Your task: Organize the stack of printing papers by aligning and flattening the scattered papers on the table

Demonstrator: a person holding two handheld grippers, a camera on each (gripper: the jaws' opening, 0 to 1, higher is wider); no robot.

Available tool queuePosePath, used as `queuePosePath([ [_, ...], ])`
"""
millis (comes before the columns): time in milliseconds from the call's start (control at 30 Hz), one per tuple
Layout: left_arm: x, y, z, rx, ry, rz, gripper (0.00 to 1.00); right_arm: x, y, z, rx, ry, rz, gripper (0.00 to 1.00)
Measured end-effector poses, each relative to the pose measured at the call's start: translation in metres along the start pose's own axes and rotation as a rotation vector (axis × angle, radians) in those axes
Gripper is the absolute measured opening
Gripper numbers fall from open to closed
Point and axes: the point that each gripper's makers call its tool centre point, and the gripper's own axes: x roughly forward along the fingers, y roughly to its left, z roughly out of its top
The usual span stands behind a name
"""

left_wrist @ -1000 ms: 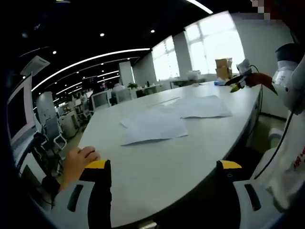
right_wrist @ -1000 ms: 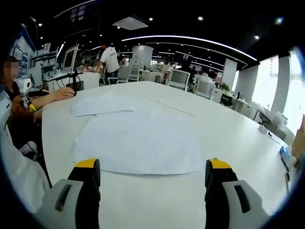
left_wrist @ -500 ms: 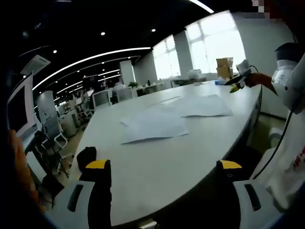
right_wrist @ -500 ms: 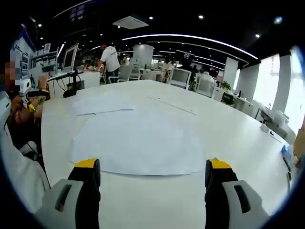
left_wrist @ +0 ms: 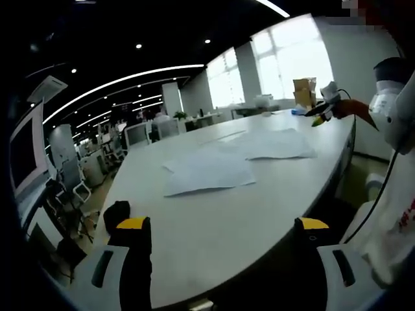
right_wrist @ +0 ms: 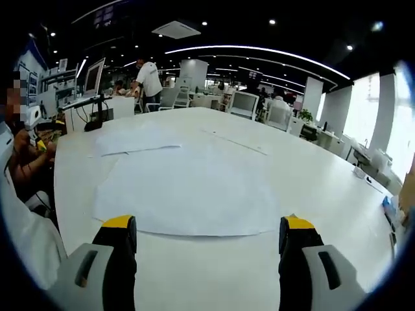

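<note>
Two loose groups of white printing papers lie on a large white table (left_wrist: 214, 233). In the left gripper view, one sheet group (left_wrist: 207, 172) is nearer and another (left_wrist: 275, 144) lies farther right. My left gripper (left_wrist: 222, 227) hangs open before the table's near edge, nothing between its yellow-tipped jaws. My right gripper (left_wrist: 322, 110) is held at the far right corner. In the right gripper view, a broad paper spread (right_wrist: 188, 194) lies just ahead of my open right gripper (right_wrist: 206, 225), with a second sheet (right_wrist: 136, 141) beyond it to the left.
A cardboard box (left_wrist: 303, 92) stands at the table's far end by the windows. Office chairs (left_wrist: 71, 181) and a monitor (right_wrist: 94, 76) flank the table. A person (right_wrist: 149, 81) stands at a far desk. A white sleeve (left_wrist: 395, 214) fills the right side.
A hand that rested on the table edge beside my left jaw has pulled away out of sight. In the right gripper view the arm lying on the table at the left has drawn back.
</note>
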Motion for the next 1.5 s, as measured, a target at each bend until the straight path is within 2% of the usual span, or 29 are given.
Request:
queuePosePath([
  [1500,-0.011,0.004,-0.005,-0.019,-0.010,0.023,0.92,0.007,-0.003,0.004,-0.001,0.002,-0.003,0.85],
])
